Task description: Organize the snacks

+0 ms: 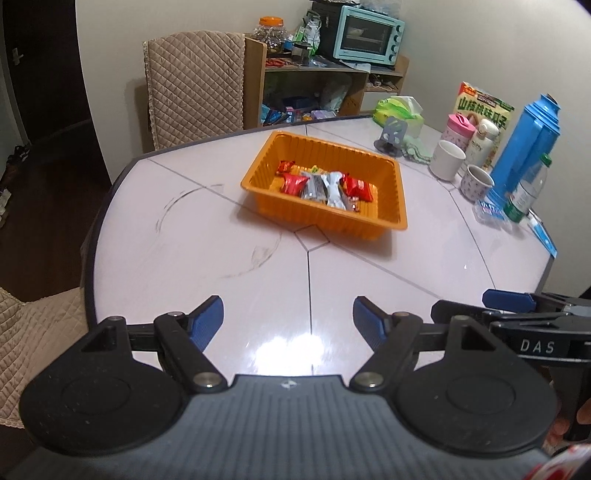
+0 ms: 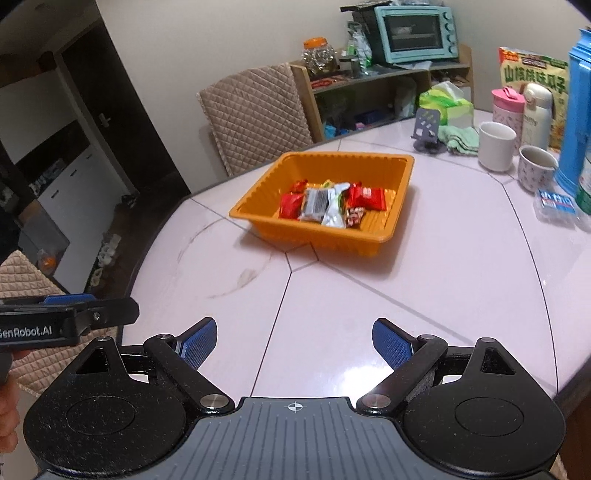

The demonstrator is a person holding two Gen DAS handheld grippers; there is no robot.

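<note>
An orange tray (image 1: 384, 221) stands mid-table and holds several wrapped snacks (image 1: 325, 186), red and silver. It also shows in the right wrist view (image 2: 255, 206) with the snacks (image 2: 328, 203) inside. My left gripper (image 1: 288, 319) is open and empty, low over the near table, well short of the tray. My right gripper (image 2: 294, 343) is open and empty, also over the near table. Each gripper shows at the edge of the other's view: the right one (image 1: 517, 306) and the left one (image 2: 74, 314).
The pale table (image 1: 184, 258) has mugs (image 1: 447, 160), flasks, a blue jug (image 1: 528, 147), a snack box, tissues (image 1: 400, 110) and a phone stand along its right side. A padded chair (image 1: 195, 85) and a shelf with a teal oven (image 1: 369, 35) stand behind.
</note>
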